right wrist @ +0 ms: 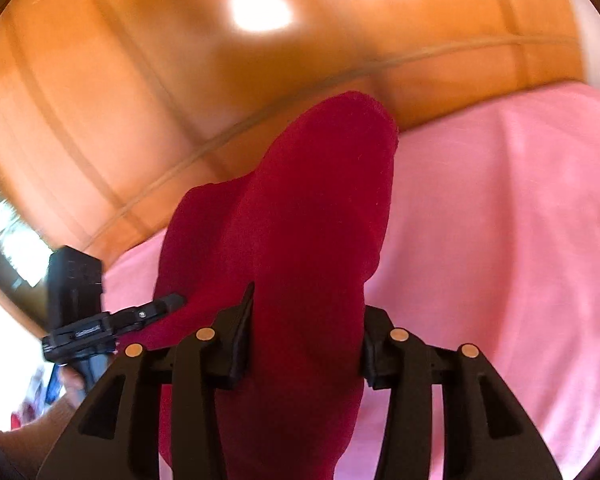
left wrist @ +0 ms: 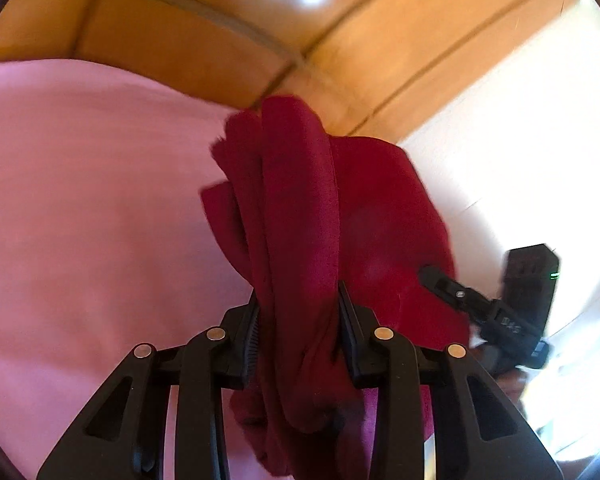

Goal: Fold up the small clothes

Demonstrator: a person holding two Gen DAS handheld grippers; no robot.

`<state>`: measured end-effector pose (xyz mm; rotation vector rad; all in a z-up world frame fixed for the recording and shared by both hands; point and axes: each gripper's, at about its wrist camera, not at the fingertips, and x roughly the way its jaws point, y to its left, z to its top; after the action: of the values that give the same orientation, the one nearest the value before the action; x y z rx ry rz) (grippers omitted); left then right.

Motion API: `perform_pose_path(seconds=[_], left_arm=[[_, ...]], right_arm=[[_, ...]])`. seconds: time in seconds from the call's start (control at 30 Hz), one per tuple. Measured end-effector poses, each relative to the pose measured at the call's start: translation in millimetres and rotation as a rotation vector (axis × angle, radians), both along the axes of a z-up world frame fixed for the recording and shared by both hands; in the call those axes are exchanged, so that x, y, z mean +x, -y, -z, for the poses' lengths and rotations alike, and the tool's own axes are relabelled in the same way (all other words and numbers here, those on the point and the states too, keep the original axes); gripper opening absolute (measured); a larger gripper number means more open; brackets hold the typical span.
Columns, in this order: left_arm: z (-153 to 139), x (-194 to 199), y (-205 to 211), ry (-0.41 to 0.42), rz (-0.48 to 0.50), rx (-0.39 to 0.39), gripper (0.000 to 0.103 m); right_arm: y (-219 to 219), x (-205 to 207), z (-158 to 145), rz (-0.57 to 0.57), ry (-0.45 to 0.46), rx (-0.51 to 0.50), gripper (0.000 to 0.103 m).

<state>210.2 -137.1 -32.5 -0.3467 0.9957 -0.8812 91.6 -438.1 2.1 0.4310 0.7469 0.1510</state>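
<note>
A dark red garment (left wrist: pixel 300 200) hangs bunched in thick folds above a pink cloth surface (left wrist: pixel 80 200). My left gripper (left wrist: pixel 298 304) is shut on one bunch of it, with fabric filling the gap between the pads. In the left wrist view my right gripper (left wrist: pixel 452 286) shows at the right, its tip at the garment's edge. In the right wrist view my right gripper (right wrist: pixel 308 304) is shut on a wide fold of the same red garment (right wrist: pixel 300 200), and my left gripper (right wrist: pixel 160 306) shows at the left, touching the fabric. The garment's lower part is hidden behind the fingers.
The pink cloth (right wrist: pixel 500 220) covers the surface below. Behind it stands glossy orange-brown wooden panelling (left wrist: pixel 180 40) (right wrist: pixel 140 80). A bright white wall (left wrist: pixel 520 140) lies to the right in the left wrist view. A hand (right wrist: pixel 72 384) holds the left gripper.
</note>
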Motion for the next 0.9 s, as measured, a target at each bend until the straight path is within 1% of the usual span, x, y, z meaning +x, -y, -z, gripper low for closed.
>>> perform_pose_path(seconds=[0.03,0.07,0.1,0.13,0.17,0.2,0.23,0.27,0.37,0.4,0.47,0.5,0.53,0.6,0.63,0.67,0.7,0.77,0.8,0.87,0.9], left_arm=[[8.8,4.3,21.2,0.01,0.015,0.075,0.029],[18.0,7.5,34.2,0.005,0.018,0.14,0.029],[32.6,10.9,51.3,0.001,0.036,0.221,0.034],[40.5,11.2,60.1,0.015,0.047,0.244,0.039],[41.9,11.6,62.0,0.023,0.037,0.249,0.046],[40.4,12.7,62.5,0.018,0.01,0.271,0.056],[37.5,13.0,61.3,0.014,-0.009,0.283,0.057],[35.7,12.6,60.4,0.017,-0.015,0.284,0.057],[21.2,-0.7,52.3,0.069,-0.049,0.304,0.057],[14.5,-8.4,50.2,0.097,-0.071,0.312,0.057],[7.4,-22.3,45.3,0.138,-0.107,0.324,0.057],[6.2,-24.5,49.2,0.158,-0.122,0.343,0.057],[8.0,-23.5,37.9,0.167,-0.131,0.365,0.057],[19.6,-30.9,35.2,0.161,-0.137,0.409,0.057],[23.6,-34.5,31.5,0.163,-0.147,0.417,0.057],[25.1,-34.5,32.6,0.175,-0.16,0.426,0.057],[26.4,-33.3,33.7,0.181,-0.163,0.432,0.058],[24.7,-32.0,35.5,0.184,-0.171,0.444,0.058],[22.6,-35.5,32.9,0.187,-0.178,0.448,0.058],[15.5,-42.1,30.2,0.198,-0.195,0.452,0.058],[9.4,-48.2,26.5,0.209,-0.211,0.452,0.06]], right_arm=[[10.8,0.8,15.9,0.049,-0.04,-0.03,0.045],[14.2,2.4,26.3,0.069,-0.074,-0.046,0.046],[19.4,5.0,47.5,0.092,-0.134,-0.048,0.05],[21.3,3.8,59.3,0.107,-0.14,-0.029,0.054],[23.7,-1.6,63.0,0.117,-0.11,-0.003,0.056],[24.2,-4.8,62.1,0.126,-0.103,0.002,0.062],[25.0,-5.8,60.2,0.14,-0.102,-0.005,0.07],[26.8,-9.5,57.4,0.148,-0.097,-0.019,0.073],[19.2,-19.3,38.6,0.152,-0.061,-0.112,0.073],[12.9,-27.5,27.1,0.149,-0.033,-0.148,0.07],[8.5,-36.8,10.1,0.136,0.011,-0.178,0.065],[-1.6,-43.3,2.3,0.119,0.033,-0.197,0.061],[-11.7,-45.6,-1.5,0.103,0.043,-0.214,0.058],[-33.4,-48.8,2.7,0.051,0.029,-0.256,0.055],[-45.1,-53.2,13.2,0.024,-0.002,-0.286,0.054],[-55.7,-49.8,22.8,0.019,-0.035,-0.323,0.054],[-68.2,-49.4,38.7,0.026,-0.067,-0.4,0.054],[-82.4,-54.0,51.7,0.047,-0.048,-0.503,0.055],[-83.0,-55.9,51.2,0.056,-0.046,-0.51,0.055],[-83.9,-57.5,43.6,0.076,-0.043,-0.488,0.057],[-83.8,-59.8,39.5,0.082,-0.041,-0.47,0.06]])
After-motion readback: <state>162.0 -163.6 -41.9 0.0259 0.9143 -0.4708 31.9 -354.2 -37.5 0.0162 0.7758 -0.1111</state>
